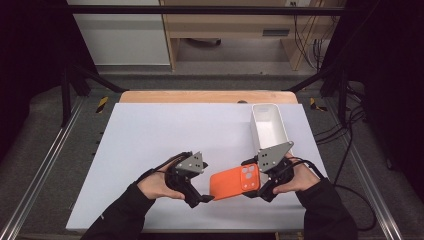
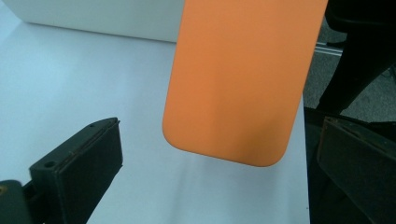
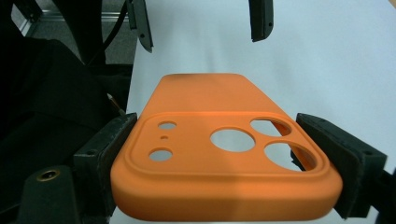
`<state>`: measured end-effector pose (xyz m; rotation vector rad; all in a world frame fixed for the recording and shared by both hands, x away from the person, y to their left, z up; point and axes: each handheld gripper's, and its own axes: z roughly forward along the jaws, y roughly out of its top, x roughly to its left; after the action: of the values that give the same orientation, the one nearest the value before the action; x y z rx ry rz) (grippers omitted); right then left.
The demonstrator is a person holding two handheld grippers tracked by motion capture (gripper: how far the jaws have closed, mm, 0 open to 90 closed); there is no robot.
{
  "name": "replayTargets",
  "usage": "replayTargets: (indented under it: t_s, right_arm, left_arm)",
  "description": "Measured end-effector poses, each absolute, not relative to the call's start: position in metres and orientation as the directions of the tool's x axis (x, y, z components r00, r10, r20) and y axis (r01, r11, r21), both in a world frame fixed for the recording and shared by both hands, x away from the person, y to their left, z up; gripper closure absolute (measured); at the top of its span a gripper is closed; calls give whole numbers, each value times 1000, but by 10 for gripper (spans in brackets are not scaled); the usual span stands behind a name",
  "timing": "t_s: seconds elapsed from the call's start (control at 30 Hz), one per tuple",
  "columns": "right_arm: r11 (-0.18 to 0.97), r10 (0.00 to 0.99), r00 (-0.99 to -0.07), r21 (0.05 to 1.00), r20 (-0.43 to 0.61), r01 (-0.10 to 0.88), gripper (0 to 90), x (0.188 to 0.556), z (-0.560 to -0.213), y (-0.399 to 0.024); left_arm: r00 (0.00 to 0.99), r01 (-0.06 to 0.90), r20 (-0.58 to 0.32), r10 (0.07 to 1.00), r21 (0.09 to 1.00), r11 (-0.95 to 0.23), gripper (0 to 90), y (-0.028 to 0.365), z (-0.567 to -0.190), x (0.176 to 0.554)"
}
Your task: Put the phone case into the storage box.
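Note:
An orange phone case (image 1: 234, 183) with camera cut-outs hangs just above the white table (image 1: 165, 135) near its front edge. My right gripper (image 1: 253, 181) is shut on its camera end; in the right gripper view the case (image 3: 205, 98) sits with both black pads of that gripper (image 3: 224, 154) pressed on its sides. My left gripper (image 1: 206, 193) stands open at the case's plain end. In the left gripper view, the rounded end of the case (image 2: 243, 79) reaches to the mouth of the gripper (image 2: 219, 140), and neither pad touches it. The left gripper (image 3: 201, 23) also appears beyond the case.
A white rectangular bin (image 1: 270, 125) stands at the back right of the table, just behind my right hand, its wall (image 2: 93, 18) also in the left gripper view. Cables trail from both grippers. The table's front edge lies close below the hands.

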<state>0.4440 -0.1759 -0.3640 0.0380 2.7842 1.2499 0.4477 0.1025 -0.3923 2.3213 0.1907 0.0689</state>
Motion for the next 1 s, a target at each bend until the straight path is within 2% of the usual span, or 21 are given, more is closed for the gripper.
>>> replayTargets:
  t_s: [1.0]
  right_arm:
    - [768,39,-997,640,-70,-15,162,449,-353,-155]
  left_arm:
    - [991,75,33,128,658,-749,0,83,-390,445]
